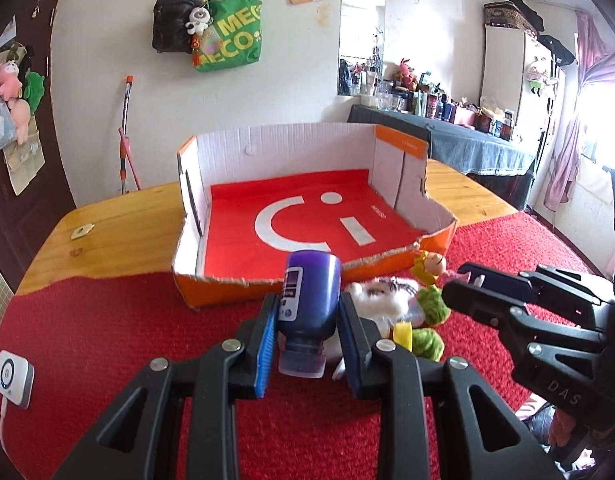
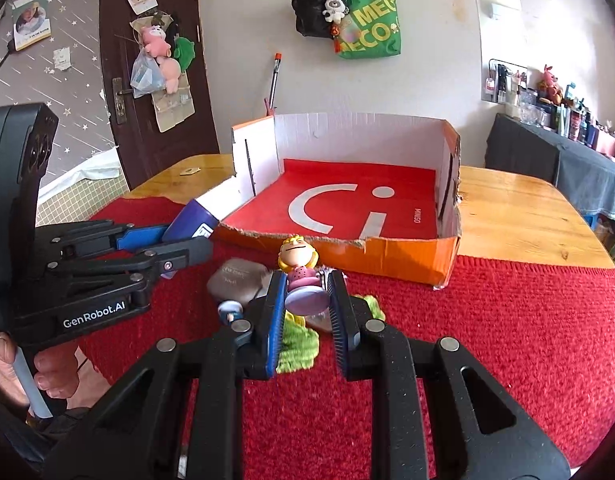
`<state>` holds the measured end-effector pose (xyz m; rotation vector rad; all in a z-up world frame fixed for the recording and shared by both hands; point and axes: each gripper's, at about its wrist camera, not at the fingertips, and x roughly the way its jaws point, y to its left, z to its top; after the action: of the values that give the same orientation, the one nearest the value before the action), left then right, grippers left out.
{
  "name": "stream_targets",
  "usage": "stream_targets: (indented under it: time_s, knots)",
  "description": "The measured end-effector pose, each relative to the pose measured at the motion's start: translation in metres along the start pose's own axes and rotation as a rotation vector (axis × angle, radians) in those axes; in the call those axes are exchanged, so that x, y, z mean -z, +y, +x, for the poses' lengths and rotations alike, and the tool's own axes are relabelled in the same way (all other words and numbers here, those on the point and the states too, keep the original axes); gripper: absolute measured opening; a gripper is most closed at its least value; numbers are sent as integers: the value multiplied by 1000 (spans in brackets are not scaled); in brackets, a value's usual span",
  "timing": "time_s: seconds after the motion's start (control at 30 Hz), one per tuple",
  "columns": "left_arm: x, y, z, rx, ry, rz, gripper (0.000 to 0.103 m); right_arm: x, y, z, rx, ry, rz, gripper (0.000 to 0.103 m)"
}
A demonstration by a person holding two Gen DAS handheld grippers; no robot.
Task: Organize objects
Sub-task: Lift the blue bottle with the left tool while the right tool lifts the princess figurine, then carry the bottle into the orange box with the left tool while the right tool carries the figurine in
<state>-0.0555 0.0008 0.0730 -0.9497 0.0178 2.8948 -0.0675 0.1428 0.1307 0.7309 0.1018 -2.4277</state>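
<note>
Before the box — grippers clamp bottle, figurine.

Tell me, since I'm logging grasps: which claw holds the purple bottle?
The left claw: its pads clamp the purple bottle. The right claw grips the yellow-haired figurine instead.

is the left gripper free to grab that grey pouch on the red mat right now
Probably not as things stand: the left gripper is already shut on the purple bottle. The grey pouch lies uncovered on the red mat, so dropping the bottle first should free the way.
</note>
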Motion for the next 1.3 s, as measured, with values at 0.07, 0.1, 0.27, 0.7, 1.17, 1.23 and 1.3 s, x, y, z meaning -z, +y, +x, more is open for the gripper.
stream_targets:
  time_s: [0.07, 0.1, 0.27, 0.7, 1.17, 1.23, 1.3]
  knots:
    - [-3, -1, 2, -2, 0, 4, 30, -3, -1, 2, -2, 1, 1, 20]
    - [-4, -2, 4, -2, 2, 6, 30, -4, -1, 3, -1, 0, 1, 20]
    - [-13, -1, 11, 1, 13, 5, 30, -15, -3, 5, 5, -12, -10, 20]
    - [-32, 5, 28, 5, 24, -9, 30, -38, -11, 23, -9, -1, -5, 20]
    - [-50, 13, 58, -10, 71, -10, 30, -57, -30, 55, -13, 66, 25, 20]
    - [-51, 14, 63, -10, 80, -13, 30, -60, -31, 61, -15, 79, 23, 20]
    - [-54, 16, 68, -13, 90, -14, 30, -62, -32, 65, -15, 89, 19, 20]
